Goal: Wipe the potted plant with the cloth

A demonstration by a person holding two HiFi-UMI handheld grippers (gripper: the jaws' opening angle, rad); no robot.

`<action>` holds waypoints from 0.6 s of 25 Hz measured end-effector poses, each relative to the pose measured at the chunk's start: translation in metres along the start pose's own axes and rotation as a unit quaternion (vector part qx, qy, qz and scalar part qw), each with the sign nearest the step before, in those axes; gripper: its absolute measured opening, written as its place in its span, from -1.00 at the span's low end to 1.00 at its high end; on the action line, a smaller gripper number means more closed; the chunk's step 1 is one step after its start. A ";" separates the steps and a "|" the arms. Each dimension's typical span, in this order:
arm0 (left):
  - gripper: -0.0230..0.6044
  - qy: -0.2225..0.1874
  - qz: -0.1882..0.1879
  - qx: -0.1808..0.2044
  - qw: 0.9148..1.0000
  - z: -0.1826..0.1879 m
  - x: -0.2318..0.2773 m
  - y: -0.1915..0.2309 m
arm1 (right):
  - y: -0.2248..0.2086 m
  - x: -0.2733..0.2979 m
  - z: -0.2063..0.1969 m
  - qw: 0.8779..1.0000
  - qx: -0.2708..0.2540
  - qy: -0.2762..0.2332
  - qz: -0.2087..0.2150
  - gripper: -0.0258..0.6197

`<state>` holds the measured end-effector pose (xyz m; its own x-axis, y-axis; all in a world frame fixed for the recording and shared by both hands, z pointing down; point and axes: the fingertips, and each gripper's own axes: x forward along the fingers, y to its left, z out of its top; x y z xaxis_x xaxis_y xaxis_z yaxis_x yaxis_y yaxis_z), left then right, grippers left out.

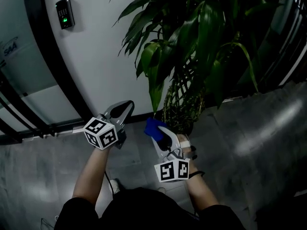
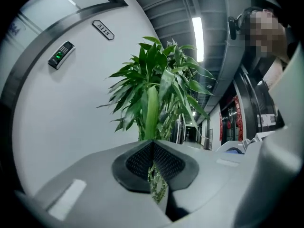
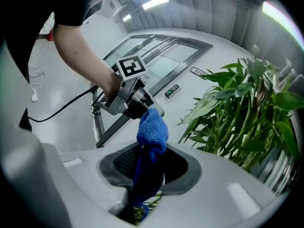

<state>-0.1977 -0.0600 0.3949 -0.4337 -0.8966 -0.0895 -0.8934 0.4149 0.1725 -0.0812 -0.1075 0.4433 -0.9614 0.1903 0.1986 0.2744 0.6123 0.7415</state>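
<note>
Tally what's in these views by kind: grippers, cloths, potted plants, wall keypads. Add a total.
Grippers: 2 (left gripper, right gripper)
Blue cloth: 1
Potted plant: 1
Wall keypad: 1
Total: 5

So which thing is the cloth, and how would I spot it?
Start at the tall potted plant against the curved white wall. Near its base, the right gripper pinches a cloth. It is the only bright blue, fluffy thing among greys and greens.
</note>
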 end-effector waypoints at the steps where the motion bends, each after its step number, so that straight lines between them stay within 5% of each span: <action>1: -0.91 -0.005 0.002 0.001 1.000 0.002 -0.007 0.011 | 0.002 0.007 0.003 1.000 0.004 0.005 -0.008 -0.58; 8: -0.91 -0.003 -0.021 0.041 0.999 0.028 -0.073 0.097 | 0.026 0.076 0.064 0.997 0.041 0.037 -0.056 -0.58; 15: -0.91 0.007 -0.053 0.035 0.998 0.050 -0.127 0.180 | 0.043 0.147 0.137 0.992 0.064 0.047 -0.101 -0.58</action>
<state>-0.3097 0.1365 0.3882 -0.3347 -0.9381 -0.0892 -0.9405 0.3267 0.0935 -0.2081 0.0520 0.4162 -0.9929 -0.0138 0.1178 0.0714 0.7236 0.6865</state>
